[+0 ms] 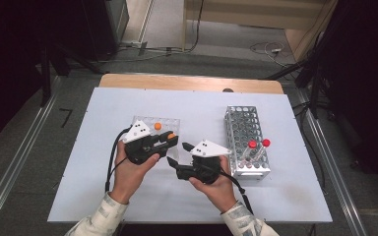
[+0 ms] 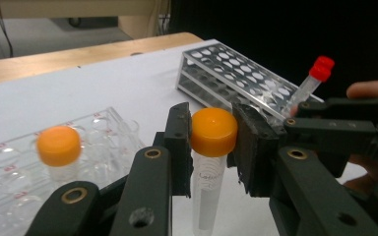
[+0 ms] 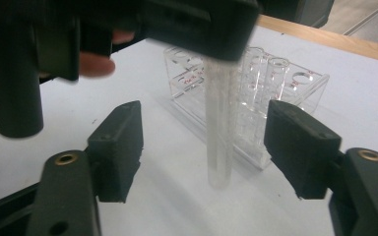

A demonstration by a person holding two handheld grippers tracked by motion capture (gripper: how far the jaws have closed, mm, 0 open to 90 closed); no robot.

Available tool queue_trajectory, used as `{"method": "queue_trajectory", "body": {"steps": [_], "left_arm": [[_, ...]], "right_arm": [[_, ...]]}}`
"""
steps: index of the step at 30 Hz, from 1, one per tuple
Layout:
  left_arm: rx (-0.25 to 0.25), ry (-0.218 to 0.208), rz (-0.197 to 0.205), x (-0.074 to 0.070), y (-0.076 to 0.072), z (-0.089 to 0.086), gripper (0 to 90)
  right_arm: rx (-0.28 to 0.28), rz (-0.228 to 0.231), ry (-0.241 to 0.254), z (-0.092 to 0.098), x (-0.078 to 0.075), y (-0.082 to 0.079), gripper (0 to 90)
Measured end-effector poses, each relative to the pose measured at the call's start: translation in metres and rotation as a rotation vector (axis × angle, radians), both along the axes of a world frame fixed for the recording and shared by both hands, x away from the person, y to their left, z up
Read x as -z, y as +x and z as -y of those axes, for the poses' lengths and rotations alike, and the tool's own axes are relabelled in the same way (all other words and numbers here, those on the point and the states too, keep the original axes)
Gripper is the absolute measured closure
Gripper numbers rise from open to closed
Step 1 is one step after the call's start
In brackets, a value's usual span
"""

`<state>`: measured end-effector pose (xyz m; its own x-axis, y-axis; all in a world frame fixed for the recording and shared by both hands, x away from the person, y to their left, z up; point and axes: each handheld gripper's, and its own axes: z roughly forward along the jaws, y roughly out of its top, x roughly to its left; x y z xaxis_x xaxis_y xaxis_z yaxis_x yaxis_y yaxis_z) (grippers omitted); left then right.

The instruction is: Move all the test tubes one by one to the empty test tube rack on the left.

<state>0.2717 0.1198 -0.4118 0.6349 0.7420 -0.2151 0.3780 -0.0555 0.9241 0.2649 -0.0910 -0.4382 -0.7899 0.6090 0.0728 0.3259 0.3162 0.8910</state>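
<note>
We see the left tool (image 2: 211,142) clamped on the orange cap (image 2: 213,131) of a clear tube (image 2: 206,191), its two pads pressing the cap from either side. The tube hangs upright below that grip, above the white surface (image 1: 103,191), just in front of the clear plastic rack (image 2: 103,147). On the tube's wall there is faint grey print and a run of fine graduation marks, too soft for us to read.

The right tool (image 3: 204,147) stands with its jaws wide apart, one on each side of the tube's lower end (image 3: 219,147), and neither pad touches the glass. There is a clear gap on both sides.

In the clear rack a second orange-capped tube (image 2: 59,150) stands upright. Small red markings sit beside the rack's holes; in the right gripper view they show again as red marks on the rack wall (image 3: 189,76), but we cannot make out the characters.

To the right, the metal rack (image 1: 246,137) lies well apart from the tools, with two red-capped tubes (image 1: 258,145) leaning in its near end. In the high view both hands meet near the middle of the surface, the left tool (image 1: 170,140) just beside the clear rack (image 1: 160,123).
</note>
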Motion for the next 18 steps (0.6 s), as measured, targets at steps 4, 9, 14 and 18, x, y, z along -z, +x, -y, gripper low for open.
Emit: {"method": "queue_trajectory", "body": {"steps": [4, 9, 14, 18], "left_arm": [[-0.031, -0.023, 0.006, -0.006, 0.001, -0.012, 70.8], [-0.075, -0.030, 0.014, -0.009, 0.002, -0.025, 70.8], [-0.105, -0.028, 0.012, -0.009, 0.005, -0.032, 70.8], [-0.125, -0.019, 0.020, -0.013, 0.007, -0.034, 70.9]], "right_arm": [[-0.010, -0.005, -0.004, 0.006, 0.001, -0.004, 27.9], [-0.001, -0.009, 0.003, 0.016, 0.002, -0.007, 28.0], [0.006, -0.009, -0.004, 0.022, 0.004, -0.008, 28.0], [0.009, -0.009, -0.010, 0.025, 0.006, -0.011, 27.9]]}}
